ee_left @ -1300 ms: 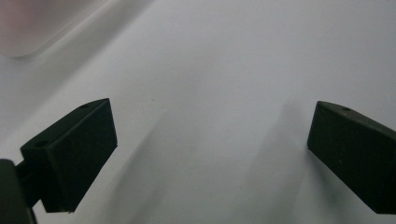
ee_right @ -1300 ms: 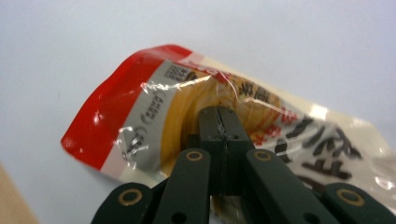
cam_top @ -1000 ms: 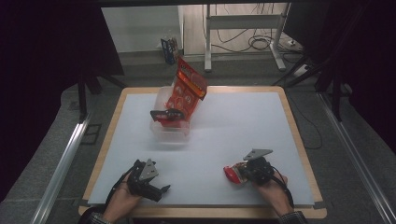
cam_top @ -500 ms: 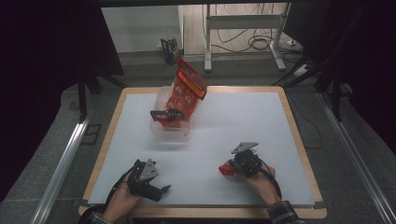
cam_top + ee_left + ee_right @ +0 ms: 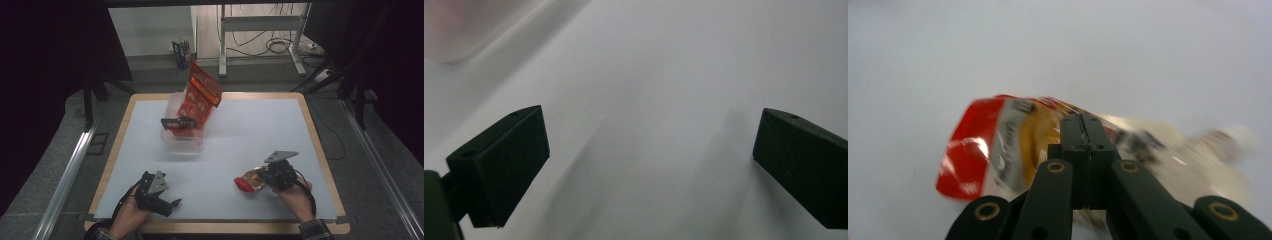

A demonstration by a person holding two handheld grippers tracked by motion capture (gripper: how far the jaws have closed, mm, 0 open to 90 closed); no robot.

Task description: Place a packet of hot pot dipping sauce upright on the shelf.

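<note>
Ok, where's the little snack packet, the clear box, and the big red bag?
snack packet (image 5: 248, 181), high view, on its red end by the right gripper (image 5: 264, 176).
clear box (image 5: 182, 142), high view, on its near wall.
big red bag (image 5: 202, 91), high view, on its upper front.

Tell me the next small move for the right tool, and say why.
Probably lift the snack packet and carry it toward the clear bin. The right tool is pinched shut on it, the bin already holds a red bag, and the left tool waits open above the white table.
</note>
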